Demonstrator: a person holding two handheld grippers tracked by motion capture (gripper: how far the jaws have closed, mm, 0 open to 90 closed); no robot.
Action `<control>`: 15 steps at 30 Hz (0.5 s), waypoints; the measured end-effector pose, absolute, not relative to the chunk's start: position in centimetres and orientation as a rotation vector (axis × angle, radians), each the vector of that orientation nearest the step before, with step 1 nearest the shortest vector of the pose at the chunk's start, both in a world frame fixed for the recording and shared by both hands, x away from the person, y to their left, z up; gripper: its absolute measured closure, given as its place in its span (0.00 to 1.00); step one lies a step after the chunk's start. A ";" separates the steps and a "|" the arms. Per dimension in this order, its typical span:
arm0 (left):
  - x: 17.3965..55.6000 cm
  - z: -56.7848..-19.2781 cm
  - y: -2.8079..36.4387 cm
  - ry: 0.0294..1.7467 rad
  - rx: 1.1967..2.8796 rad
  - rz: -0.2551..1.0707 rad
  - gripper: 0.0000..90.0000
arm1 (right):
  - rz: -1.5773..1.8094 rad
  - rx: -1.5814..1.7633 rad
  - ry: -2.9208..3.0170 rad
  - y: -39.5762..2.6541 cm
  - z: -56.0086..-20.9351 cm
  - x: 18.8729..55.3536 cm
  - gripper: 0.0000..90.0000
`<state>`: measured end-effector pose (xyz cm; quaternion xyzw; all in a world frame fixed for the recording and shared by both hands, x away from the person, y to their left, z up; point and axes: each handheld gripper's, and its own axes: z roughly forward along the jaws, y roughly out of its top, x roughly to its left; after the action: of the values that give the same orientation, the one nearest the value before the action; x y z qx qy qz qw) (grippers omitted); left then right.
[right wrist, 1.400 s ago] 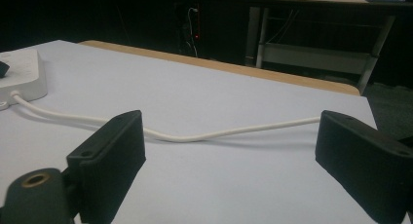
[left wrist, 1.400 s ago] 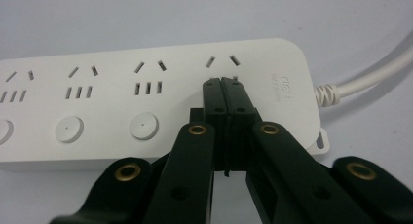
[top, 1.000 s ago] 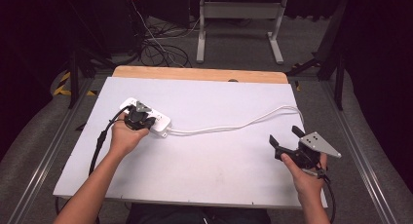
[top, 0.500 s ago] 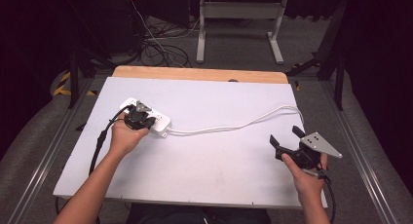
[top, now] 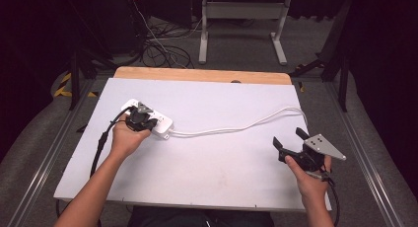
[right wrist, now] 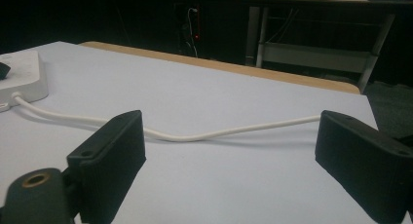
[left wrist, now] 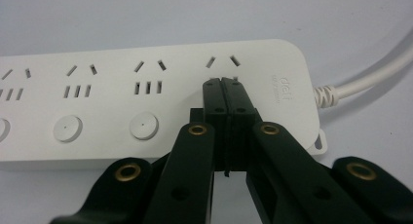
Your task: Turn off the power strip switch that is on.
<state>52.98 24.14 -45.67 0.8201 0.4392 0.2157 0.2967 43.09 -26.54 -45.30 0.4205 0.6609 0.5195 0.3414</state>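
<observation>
A white power strip (top: 158,122) lies on the left of the white table top (top: 222,168); it has several sockets, each with a round button in front (left wrist: 144,125). My left gripper (top: 141,119) is shut, its joined tips (left wrist: 225,84) pressed down on the strip at the socket nearest the cable end. The strip's white cable (top: 236,128) runs right across the table and curves off the far right edge. My right gripper (top: 288,137) hovers open near the front right, pointing toward the cable (right wrist: 195,136), with nothing between its jaws (right wrist: 233,129).
A wooden strip (top: 202,75) borders the table's far edge. Beyond it are a metal stand (top: 241,19) and tangled black cables (top: 157,44) on the floor. Metal rails (top: 365,177) run along both sides of the table.
</observation>
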 end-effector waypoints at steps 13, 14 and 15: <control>52.9 -45.6 23.9 1.163 2.194 0.598 1.00 | 1.349 1.092 1.721 -26.5 -45.3 43.2 0.13; 52.9 -45.6 23.9 1.163 2.194 0.598 1.00 | 1.348 1.090 1.724 -26.5 -45.3 43.2 0.13; 52.9 -45.6 23.9 1.167 2.195 0.599 1.00 | 1.348 1.090 1.726 -26.4 -45.3 43.2 0.13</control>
<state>52.85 23.87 -45.62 0.8219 0.4371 0.2243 0.2883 43.16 -26.45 -45.35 0.4190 0.6634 0.5179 0.3408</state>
